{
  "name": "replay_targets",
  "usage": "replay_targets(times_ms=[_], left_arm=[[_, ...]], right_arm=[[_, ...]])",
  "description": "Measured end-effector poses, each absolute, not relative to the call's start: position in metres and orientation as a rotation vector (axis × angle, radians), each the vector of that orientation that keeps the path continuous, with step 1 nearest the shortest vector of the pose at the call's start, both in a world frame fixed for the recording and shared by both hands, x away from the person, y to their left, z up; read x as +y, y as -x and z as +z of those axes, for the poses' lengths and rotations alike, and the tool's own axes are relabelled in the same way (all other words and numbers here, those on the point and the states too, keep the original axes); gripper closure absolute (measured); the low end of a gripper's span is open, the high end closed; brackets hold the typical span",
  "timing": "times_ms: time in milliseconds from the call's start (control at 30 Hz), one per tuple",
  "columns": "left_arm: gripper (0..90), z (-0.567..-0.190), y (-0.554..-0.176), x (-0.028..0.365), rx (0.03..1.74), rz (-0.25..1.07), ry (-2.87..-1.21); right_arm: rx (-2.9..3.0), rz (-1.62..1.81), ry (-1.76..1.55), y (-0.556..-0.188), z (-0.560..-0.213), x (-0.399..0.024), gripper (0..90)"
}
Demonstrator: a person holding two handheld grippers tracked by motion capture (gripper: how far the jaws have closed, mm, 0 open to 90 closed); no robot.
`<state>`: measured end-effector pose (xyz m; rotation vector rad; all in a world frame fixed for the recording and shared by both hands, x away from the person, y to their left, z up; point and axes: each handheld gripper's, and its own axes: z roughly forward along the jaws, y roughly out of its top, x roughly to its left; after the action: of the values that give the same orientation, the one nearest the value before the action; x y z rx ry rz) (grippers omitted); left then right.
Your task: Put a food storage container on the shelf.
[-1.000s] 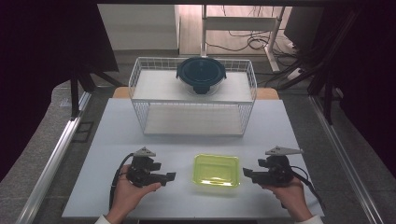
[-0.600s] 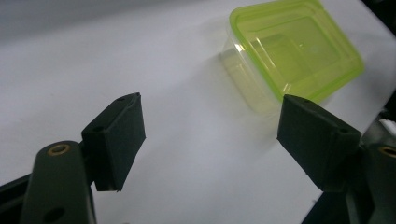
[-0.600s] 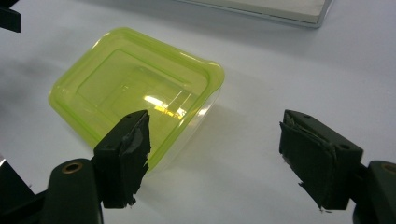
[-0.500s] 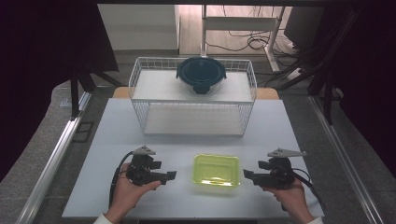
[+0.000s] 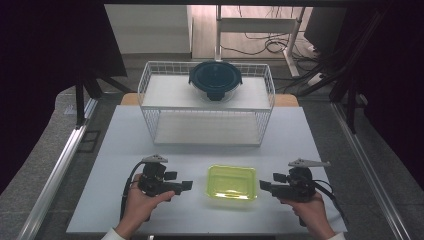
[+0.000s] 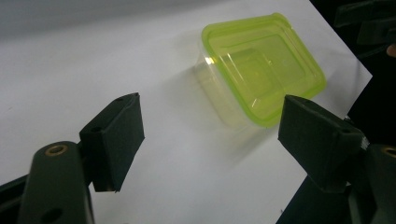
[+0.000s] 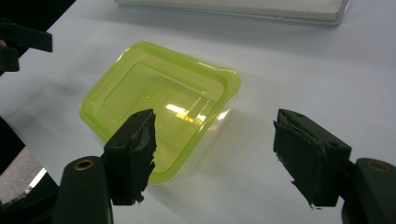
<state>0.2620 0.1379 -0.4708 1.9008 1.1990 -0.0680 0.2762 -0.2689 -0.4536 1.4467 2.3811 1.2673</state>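
Now | left hand-held gripper (image 5: 184, 186): spread, empty | right hand-held gripper (image 5: 264, 186): spread, just narrowing, empty | green container (image 5: 232, 182) between

No legible text, label, brand mark, number or sign appears in any view. The translucent yellow-green lidded plastic container (image 5: 232, 182) carries no readable marking on its lid or walls. The white wire-mesh basket rack (image 5: 150, 95) and the round clear container with the dark blue lid (image 5: 215, 77) on it bear no readable lettering. The white table top (image 5: 125, 135) is unmarked.
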Motion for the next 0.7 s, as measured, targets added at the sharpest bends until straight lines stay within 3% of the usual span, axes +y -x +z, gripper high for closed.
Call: replay_targets(times_ms=[367,700], left_arm=[[28.9,-0.489,-0.286,0.110,1.198,-0.308,-1.822],[38.3,-0.504,-0.302,0.101,1.219,-0.426,-1.761]], right_arm=[[2.374,1.352,-1.574,-0.278,-0.466,-0.273,35.6],[2.391,1.341,-1.648,-0.287,-0.480,-0.263,38.3]])
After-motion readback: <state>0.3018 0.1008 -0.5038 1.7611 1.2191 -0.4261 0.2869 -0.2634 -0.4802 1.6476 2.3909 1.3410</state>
